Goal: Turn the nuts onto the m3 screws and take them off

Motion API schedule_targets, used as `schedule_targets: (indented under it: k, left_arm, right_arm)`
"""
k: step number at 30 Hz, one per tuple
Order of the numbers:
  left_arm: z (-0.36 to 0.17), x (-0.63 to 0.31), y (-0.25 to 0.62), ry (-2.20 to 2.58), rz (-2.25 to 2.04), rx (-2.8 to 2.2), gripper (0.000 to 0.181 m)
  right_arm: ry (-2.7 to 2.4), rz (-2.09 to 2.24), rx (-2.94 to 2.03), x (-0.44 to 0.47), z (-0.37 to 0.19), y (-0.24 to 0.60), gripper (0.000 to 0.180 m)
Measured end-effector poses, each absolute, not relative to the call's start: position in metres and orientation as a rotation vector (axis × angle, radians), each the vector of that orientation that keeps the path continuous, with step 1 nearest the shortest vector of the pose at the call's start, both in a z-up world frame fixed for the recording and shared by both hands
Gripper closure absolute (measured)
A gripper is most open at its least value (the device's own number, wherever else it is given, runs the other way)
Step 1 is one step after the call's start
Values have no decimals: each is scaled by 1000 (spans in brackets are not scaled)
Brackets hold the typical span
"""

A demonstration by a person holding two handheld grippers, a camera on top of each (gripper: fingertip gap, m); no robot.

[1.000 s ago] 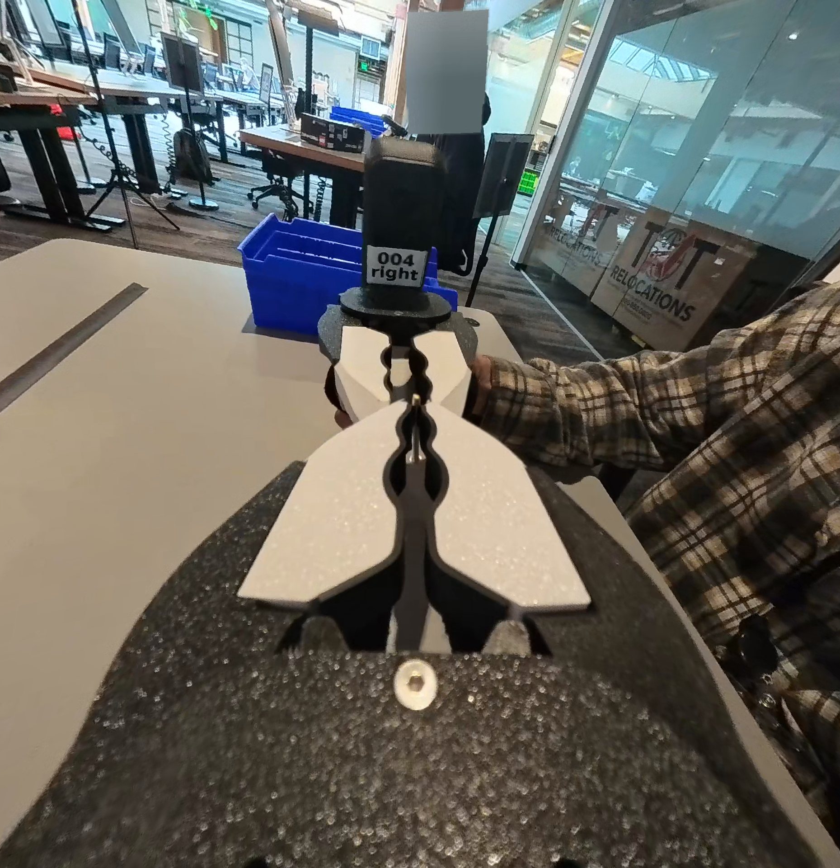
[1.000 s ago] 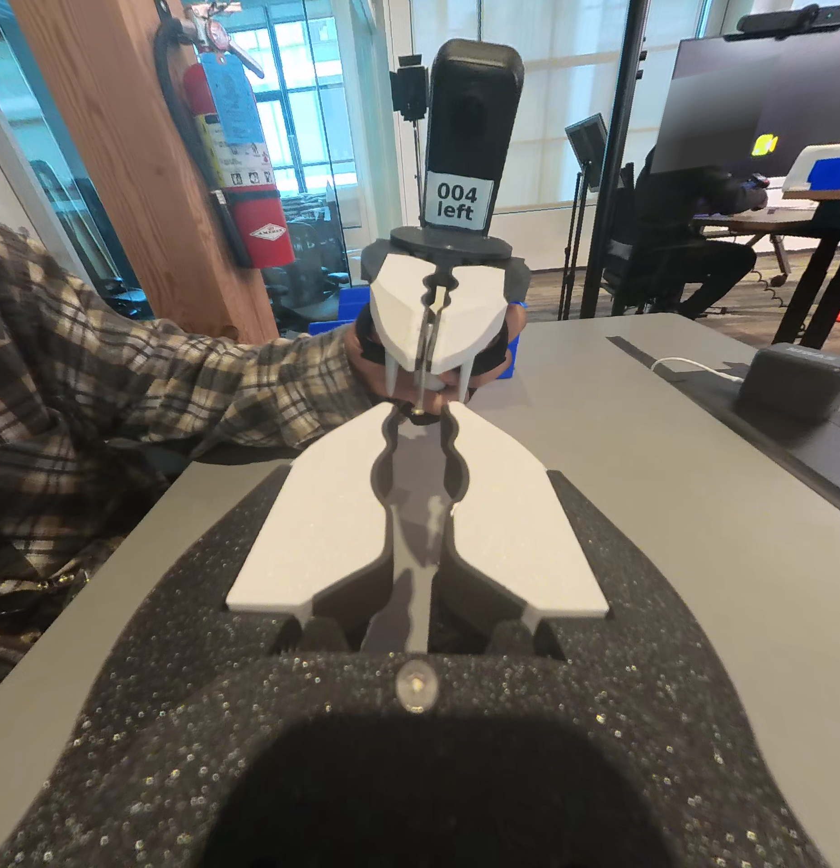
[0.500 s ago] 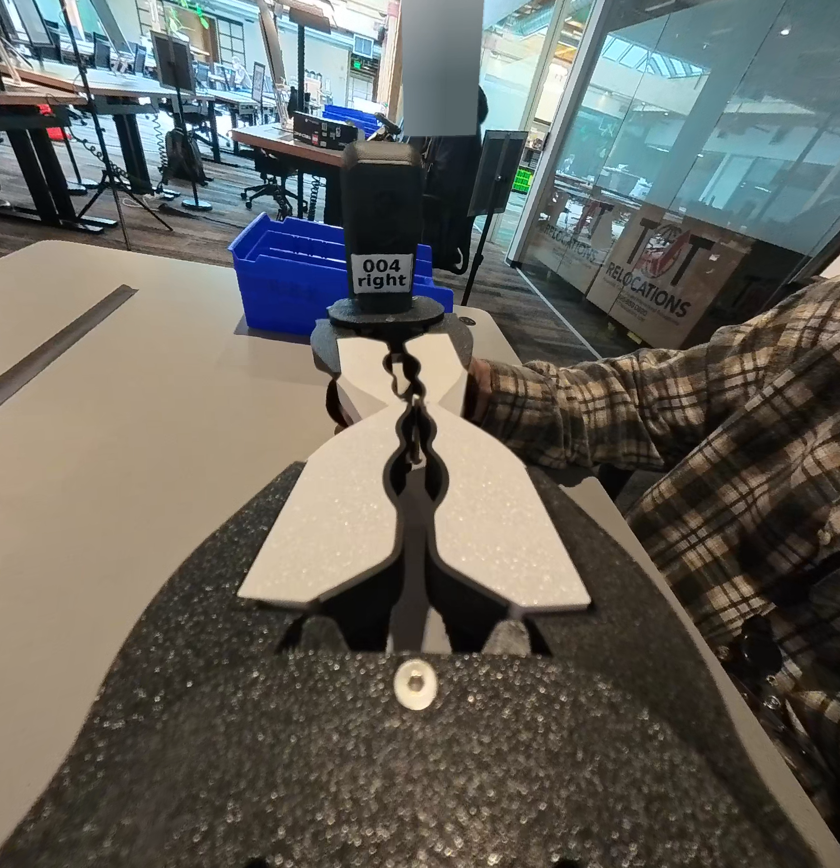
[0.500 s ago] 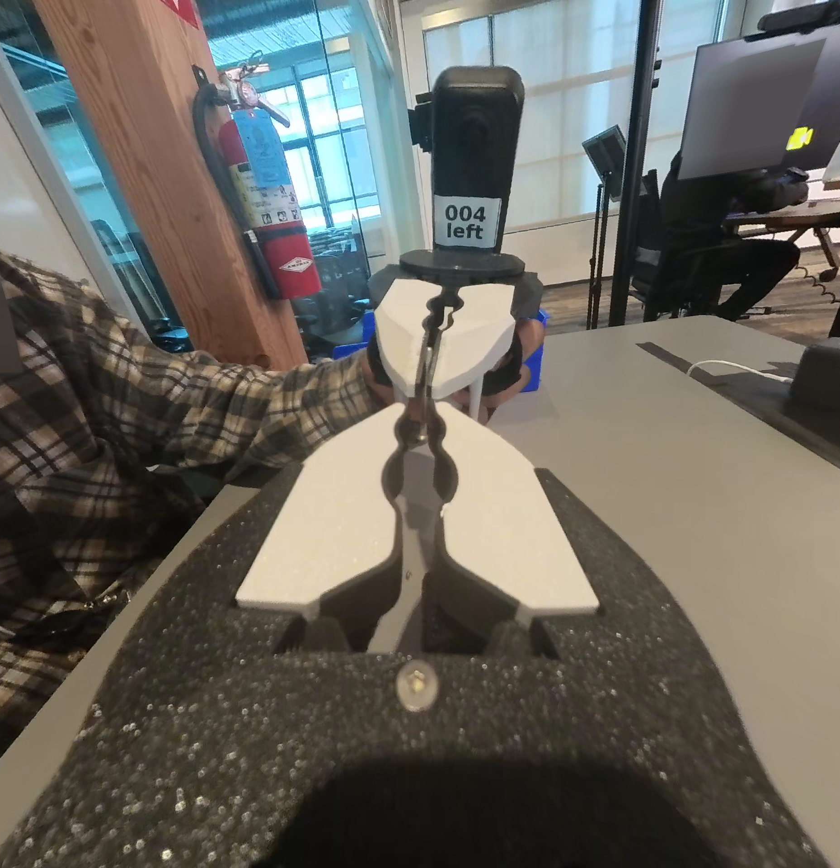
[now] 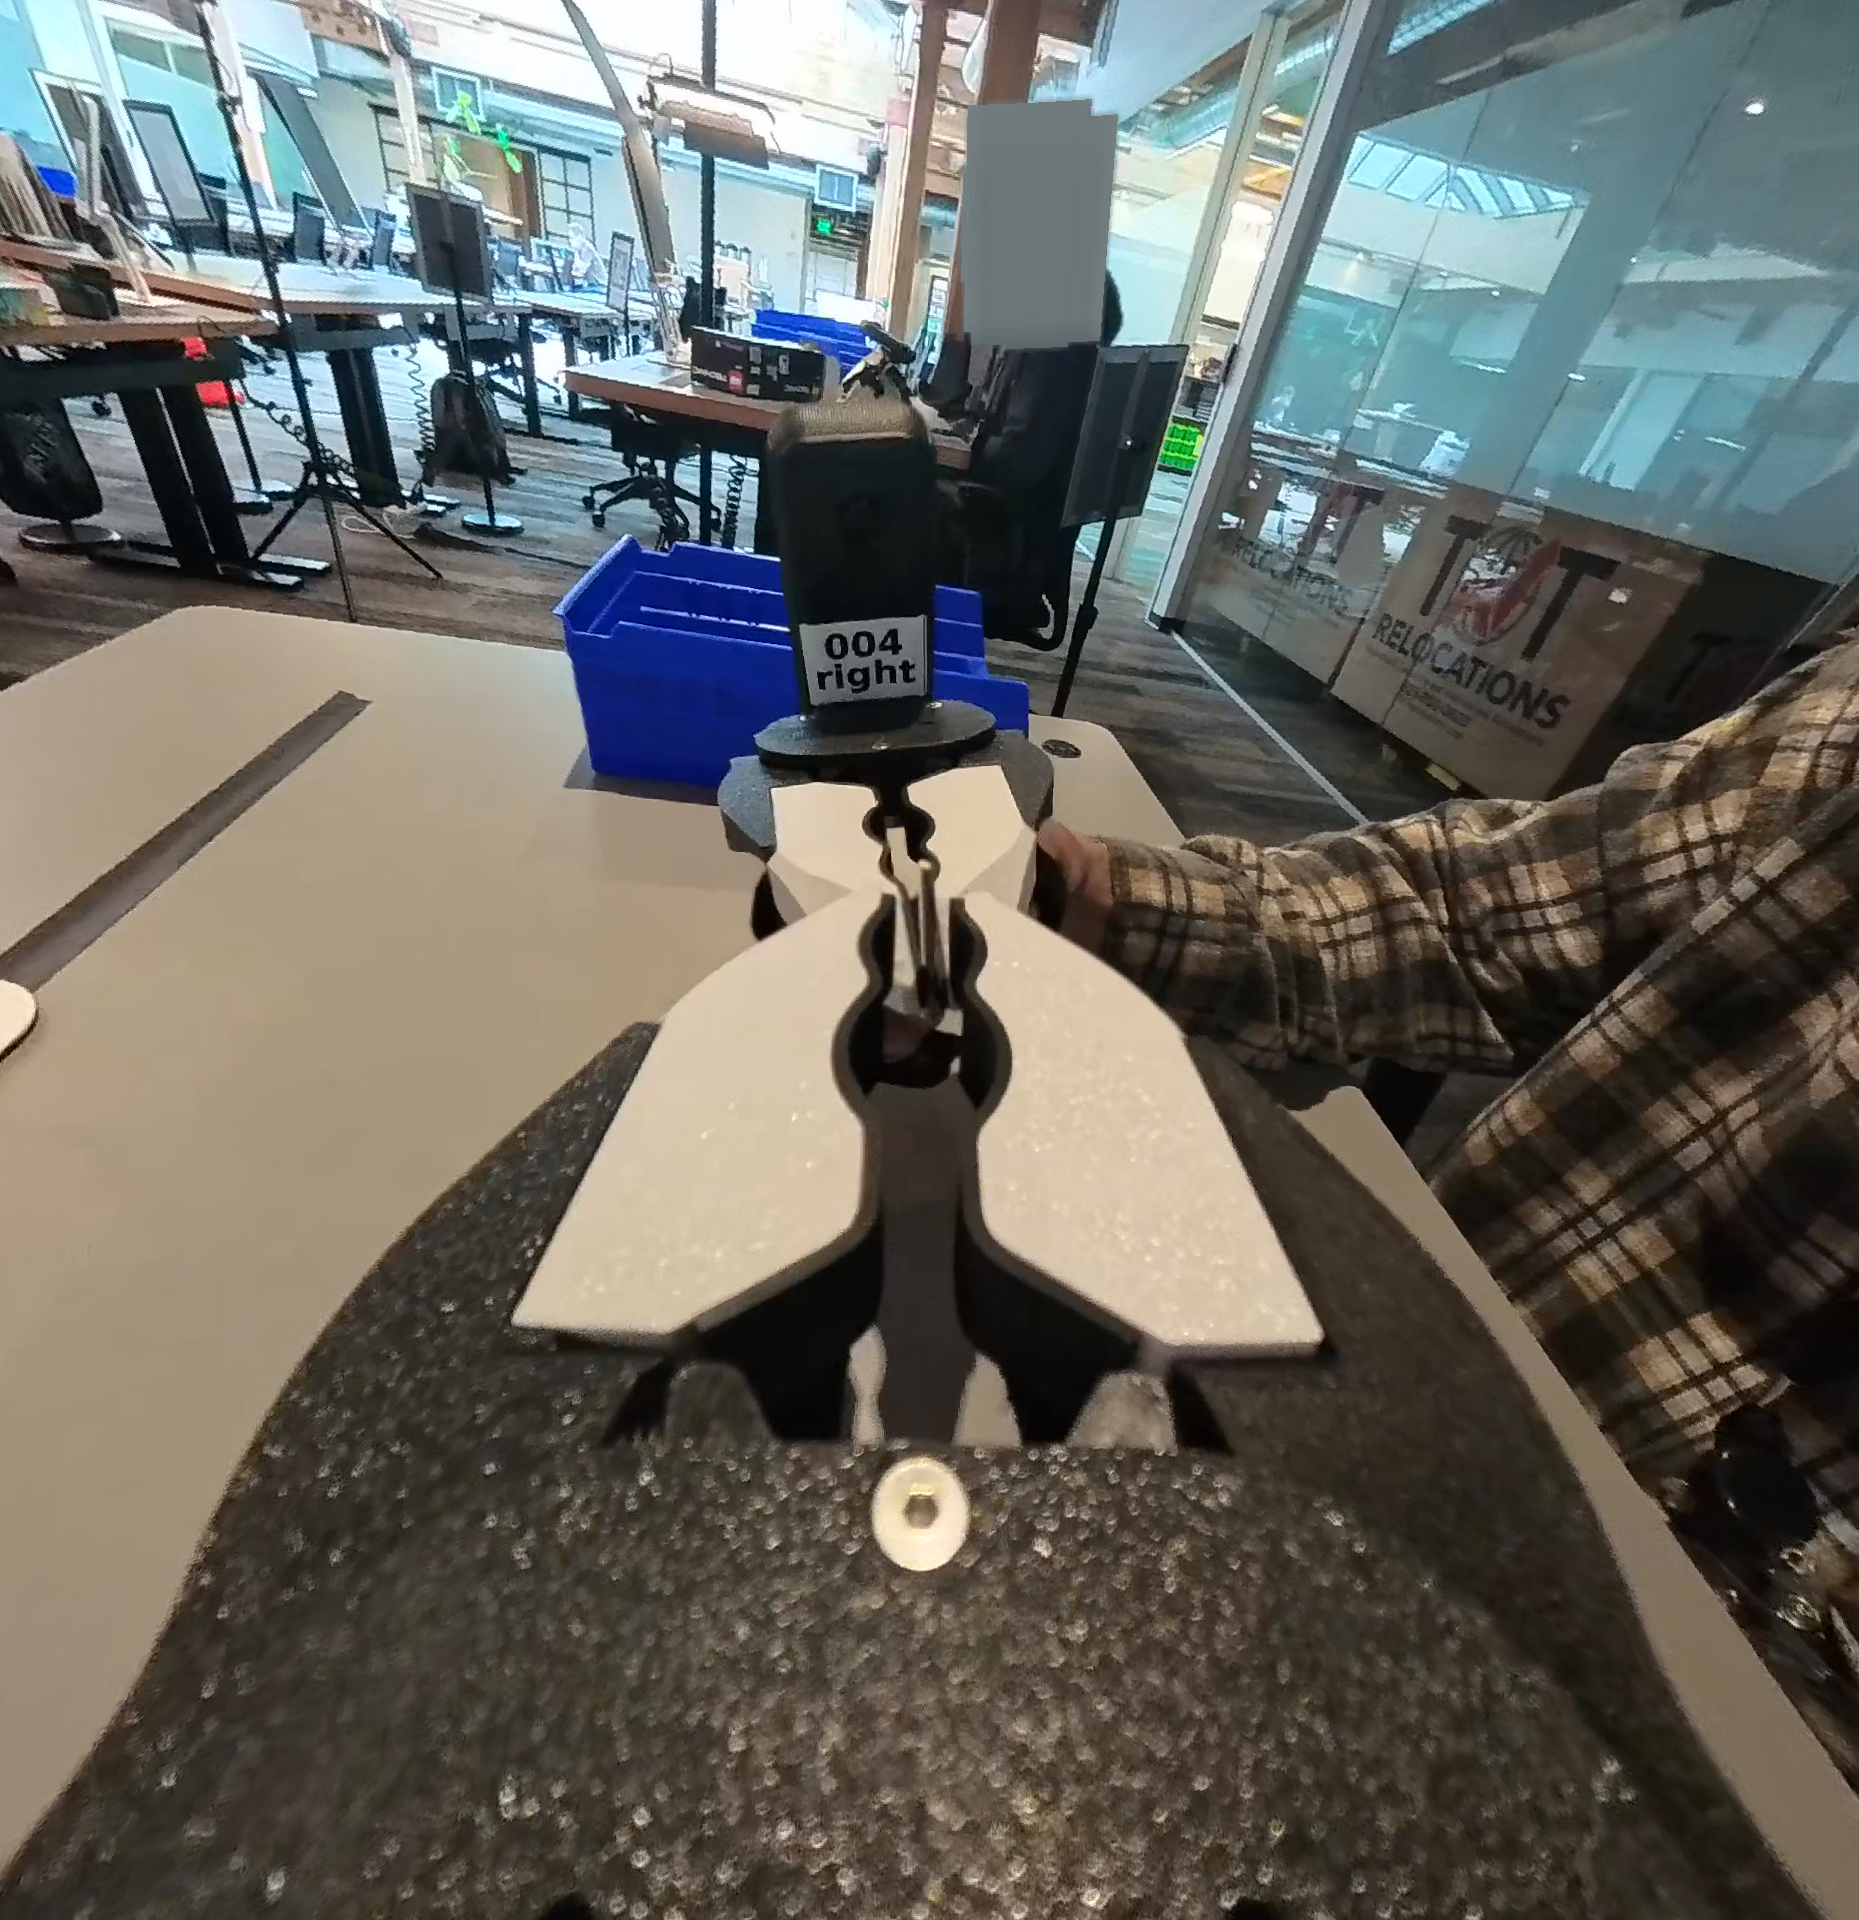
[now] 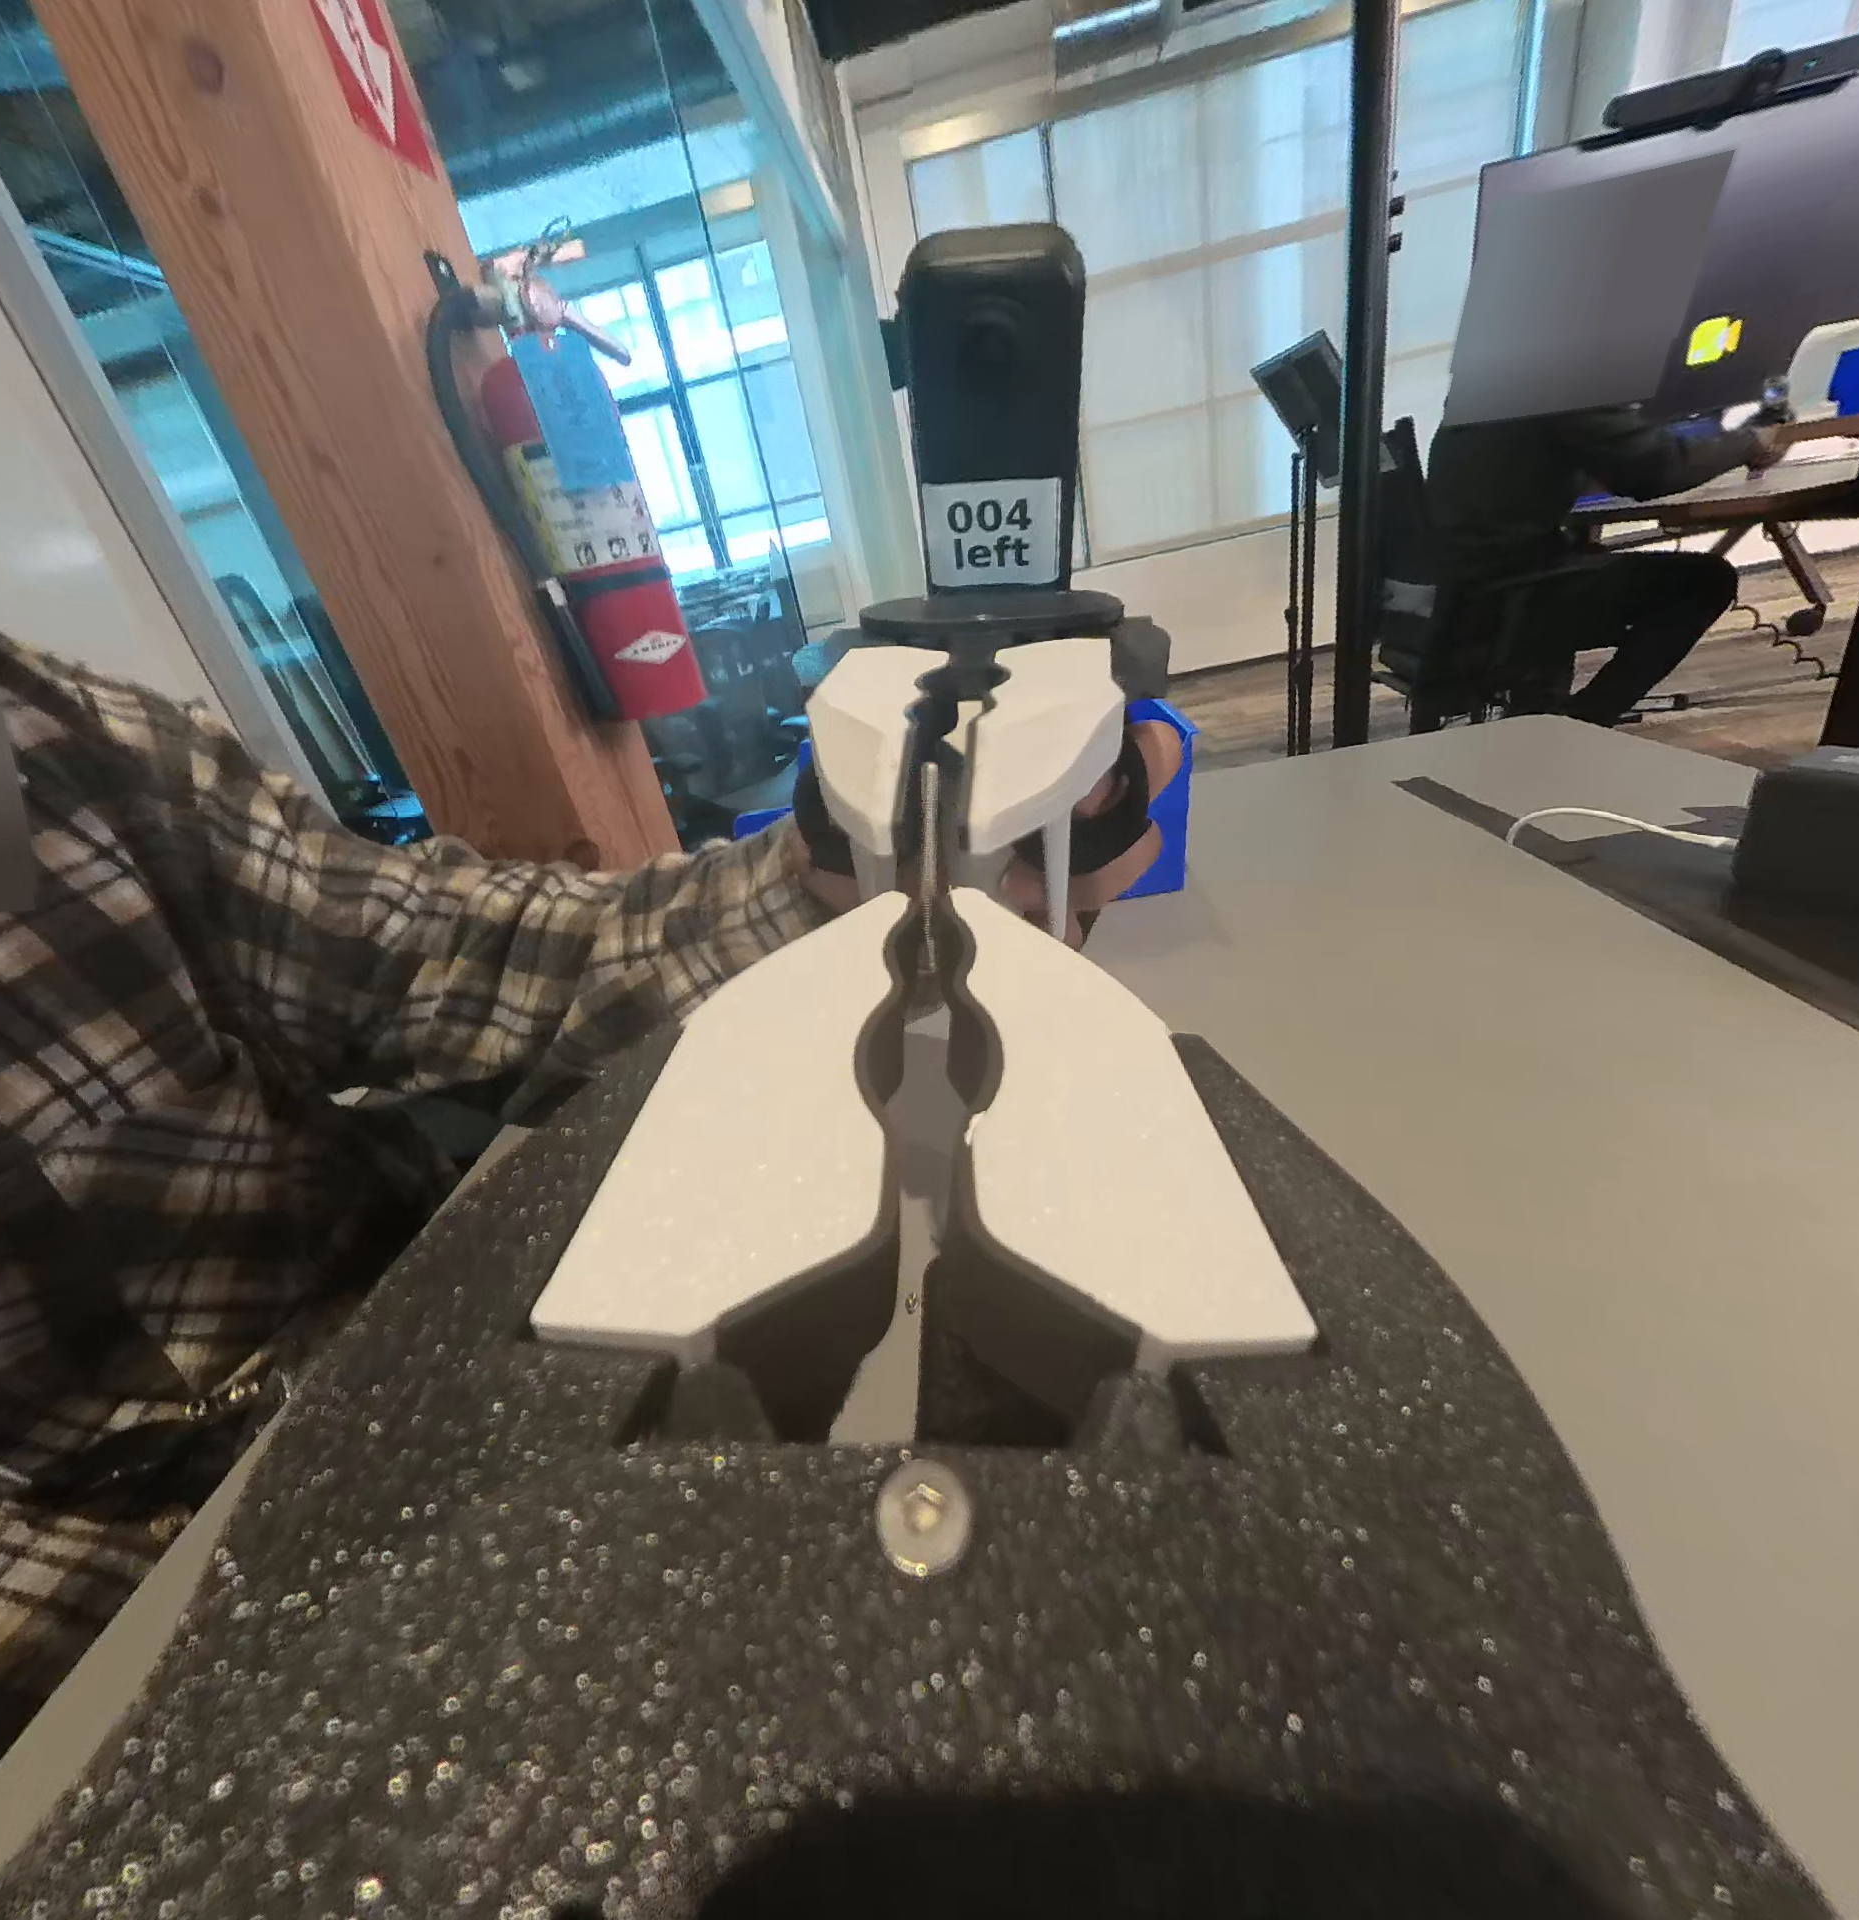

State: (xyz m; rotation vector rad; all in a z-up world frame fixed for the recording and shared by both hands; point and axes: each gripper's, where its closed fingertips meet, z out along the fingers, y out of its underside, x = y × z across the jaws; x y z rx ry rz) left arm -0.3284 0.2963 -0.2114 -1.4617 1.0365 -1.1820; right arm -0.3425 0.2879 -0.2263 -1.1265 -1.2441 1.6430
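My two grippers meet tip to tip above the grey table (image 5: pixel 281 935). A thin metal m3 screw (image 6: pixel 930 852) runs from my left gripper (image 6: pixel 951 790) down into the tips of my right gripper (image 6: pixel 930 914). The left gripper (image 5: pixel 917 909) is shut on the screw (image 5: pixel 920 956). The right gripper (image 5: pixel 904 842) has its fingers closed round the screw's threaded end, where a small dark nut (image 6: pixel 923 1000) sits in the first hollow. The nut is mostly hidden by the fingers. Hands in plaid sleeves (image 5: pixel 1424 935) hold both grippers.
A blue bin (image 5: pixel 676 675) stands on the table behind the right gripper. A dark box with a white cable (image 6: pixel 1808 821) lies at the table's right side. A wooden post with a red fire extinguisher (image 6: pixel 613 582) stands beyond the table. People sit at desks farther off. My two grippers' fingertips are within a few centimetres of each other.
The right gripper was open a second ago and has closed on the screw's end. The two grippers have moved closer together, and the screw now reaches deeper between the right fingers.
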Motion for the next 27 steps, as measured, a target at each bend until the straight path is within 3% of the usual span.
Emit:
schedule_targets:
  k: [27]
  left_arm:
    - [-200, -330, 293, 1024, -1160, -1399, 179]
  right_arm:
    - [-1238, 1634, -1099, -346, -222, 284, 177]
